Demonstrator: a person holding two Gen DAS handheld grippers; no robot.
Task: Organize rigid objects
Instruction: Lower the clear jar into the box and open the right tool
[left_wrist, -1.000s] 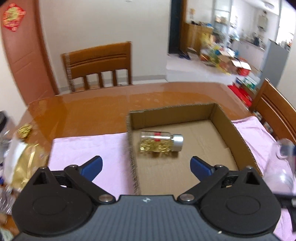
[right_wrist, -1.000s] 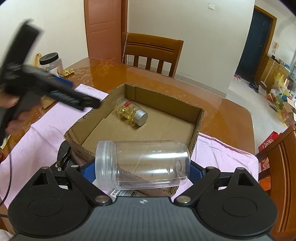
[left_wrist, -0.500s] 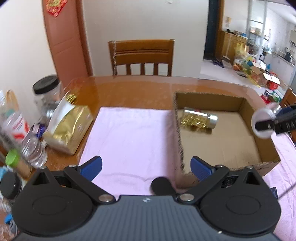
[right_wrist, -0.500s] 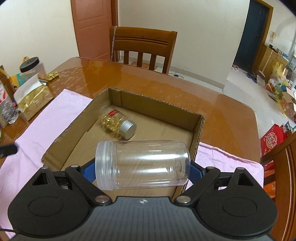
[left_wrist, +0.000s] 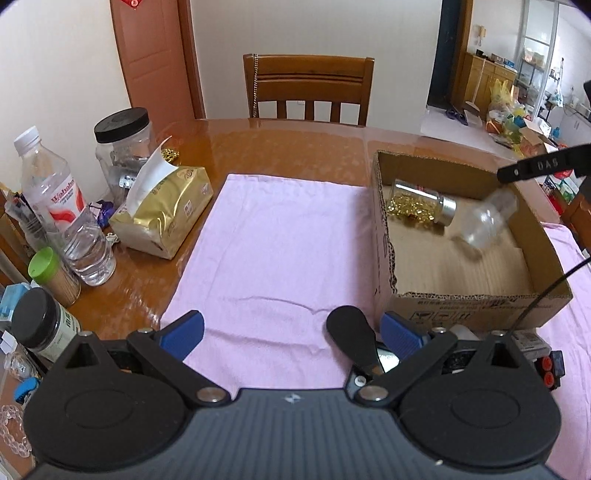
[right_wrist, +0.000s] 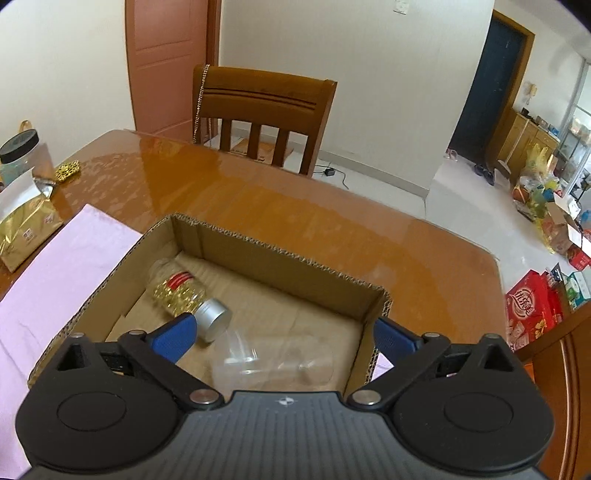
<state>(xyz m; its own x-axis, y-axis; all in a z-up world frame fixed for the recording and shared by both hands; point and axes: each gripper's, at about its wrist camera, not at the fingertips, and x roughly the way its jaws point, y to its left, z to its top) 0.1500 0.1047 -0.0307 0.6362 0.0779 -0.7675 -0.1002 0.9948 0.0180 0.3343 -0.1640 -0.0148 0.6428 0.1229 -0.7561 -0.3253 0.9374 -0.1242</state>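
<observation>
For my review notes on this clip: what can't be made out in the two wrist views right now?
- Clear jar: motion-blurred in both views, so I cannot tell whether it has landed in the cardboard box.
- Right gripper: jaws have just been opening, pads clear of the jar.
- Black object by the left gripper, left wrist view: partly hidden by the gripper body, identity unclear.
- Box label text, left wrist view: too small.

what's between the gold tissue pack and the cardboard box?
Only the pink cloth on the table; that stretch between the gold tissue pack and the cardboard box is otherwise bare. Left wrist view shows it best.
</observation>
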